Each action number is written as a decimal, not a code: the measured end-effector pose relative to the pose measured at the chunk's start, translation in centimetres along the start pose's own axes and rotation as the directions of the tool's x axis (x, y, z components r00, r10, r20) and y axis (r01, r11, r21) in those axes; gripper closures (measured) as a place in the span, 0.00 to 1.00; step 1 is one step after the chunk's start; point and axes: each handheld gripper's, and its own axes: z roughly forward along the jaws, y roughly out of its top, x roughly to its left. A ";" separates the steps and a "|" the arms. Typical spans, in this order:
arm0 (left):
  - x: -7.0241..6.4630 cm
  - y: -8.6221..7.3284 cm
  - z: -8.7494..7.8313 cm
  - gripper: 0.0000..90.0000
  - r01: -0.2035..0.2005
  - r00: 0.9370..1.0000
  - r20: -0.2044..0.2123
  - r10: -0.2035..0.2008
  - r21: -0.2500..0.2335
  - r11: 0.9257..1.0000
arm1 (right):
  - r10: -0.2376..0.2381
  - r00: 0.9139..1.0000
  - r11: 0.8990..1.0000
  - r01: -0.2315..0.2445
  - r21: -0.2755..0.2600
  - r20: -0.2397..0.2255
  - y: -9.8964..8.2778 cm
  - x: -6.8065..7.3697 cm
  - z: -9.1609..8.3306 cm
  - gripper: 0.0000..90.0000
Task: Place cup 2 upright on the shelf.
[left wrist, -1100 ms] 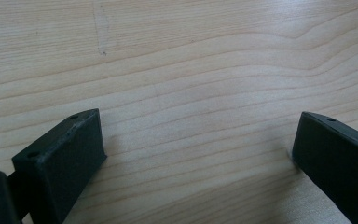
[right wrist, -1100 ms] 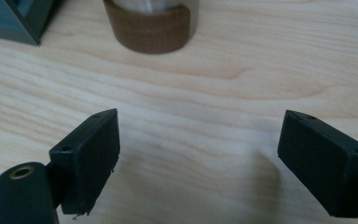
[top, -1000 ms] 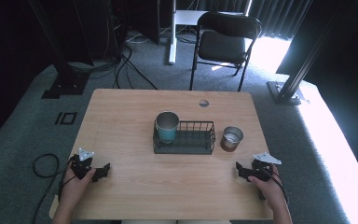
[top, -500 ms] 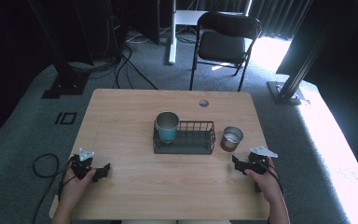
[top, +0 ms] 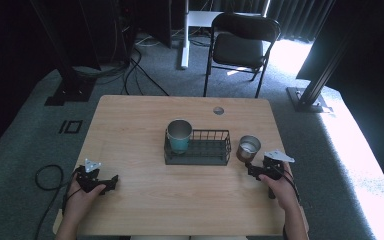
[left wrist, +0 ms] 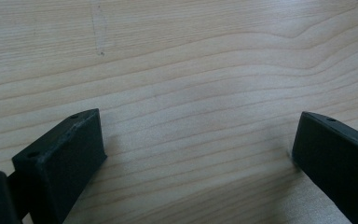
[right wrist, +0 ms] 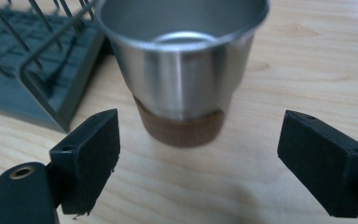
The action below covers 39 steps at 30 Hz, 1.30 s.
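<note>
A steel cup with a brown base point(top: 248, 148) point(right wrist: 182, 74) stands upright on the wooden table point(top: 130, 125), just right of a black wire rack point(top: 205, 148) point(right wrist: 32, 65). A second steel cup with a teal base point(top: 179, 135) stands in the rack's left end. My right gripper point(top: 252, 170) point(right wrist: 198, 163) is open, its jaws spread wide just short of the brown-based cup, not touching it. My left gripper point(top: 111, 183) point(left wrist: 198, 154) rests open near the table's front left, with bare wood between its jaws.
A black folding chair point(top: 242, 42) stands beyond the table's far edge. A round cable hole point(top: 218, 110) is in the table near the far right. Cables and stand legs lie on the grey carpet at the left.
My right gripper has moved forward and left, from the table's right front toward the brown-based cup. The left gripper has stayed in place.
</note>
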 end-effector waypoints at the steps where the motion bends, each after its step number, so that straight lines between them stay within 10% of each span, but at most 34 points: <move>1: 0.0 0.0 0.0 0.03 0.000 1.000 0.000 0.000 0.000 1.000 | 0.002 1.000 1.000 -0.002 -0.004 -0.006 0.1 0.0 0.1 0.14; 39: 0.0 0.0 0.0 0.03 0.001 1.000 0.000 -0.001 0.001 1.000 | 0.000 1.000 0.995 -0.002 -0.095 -0.024 3.0 0.6 2.1 0.14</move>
